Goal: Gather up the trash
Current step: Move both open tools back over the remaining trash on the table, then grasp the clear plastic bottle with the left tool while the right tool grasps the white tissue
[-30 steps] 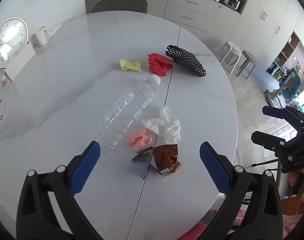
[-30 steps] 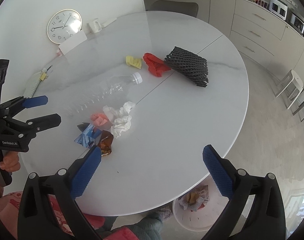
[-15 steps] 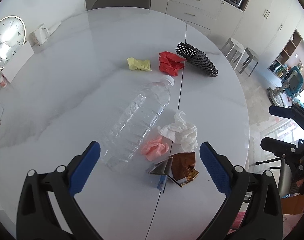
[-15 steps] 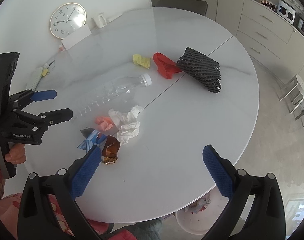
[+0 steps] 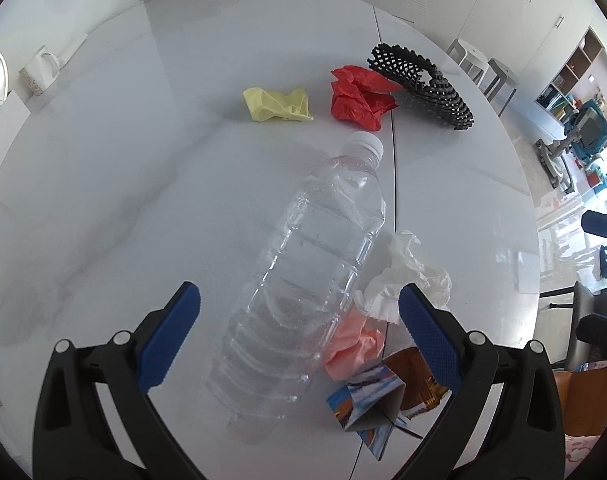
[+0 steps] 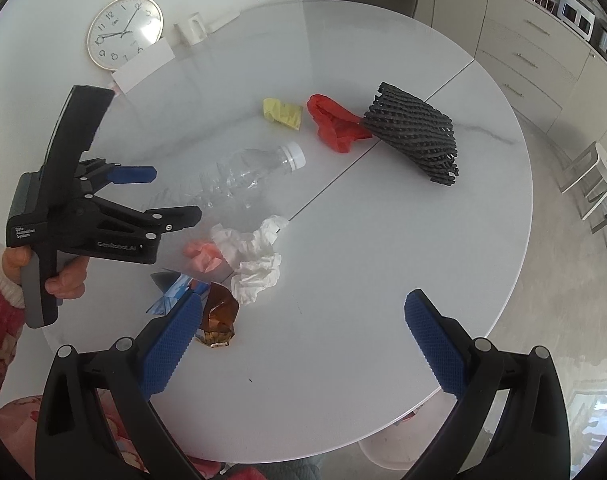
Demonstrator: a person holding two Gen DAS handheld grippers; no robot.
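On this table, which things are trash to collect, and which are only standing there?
Trash to collect:
plastic bottle
white tissue
pink paper
brown wrapper
blue wrapper
yellow paper
red paper
black foam net

Only standing there:
clock
mug
white card

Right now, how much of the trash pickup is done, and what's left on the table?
Nothing looks collected from the table yet. Both grippers are open and empty; the left gripper hovers with its jaws around the base of the clear bottle, ungripped. Left to collect: white tissue, pink paper, brown wrapper, blue carton, yellow paper, red paper, black mesh.
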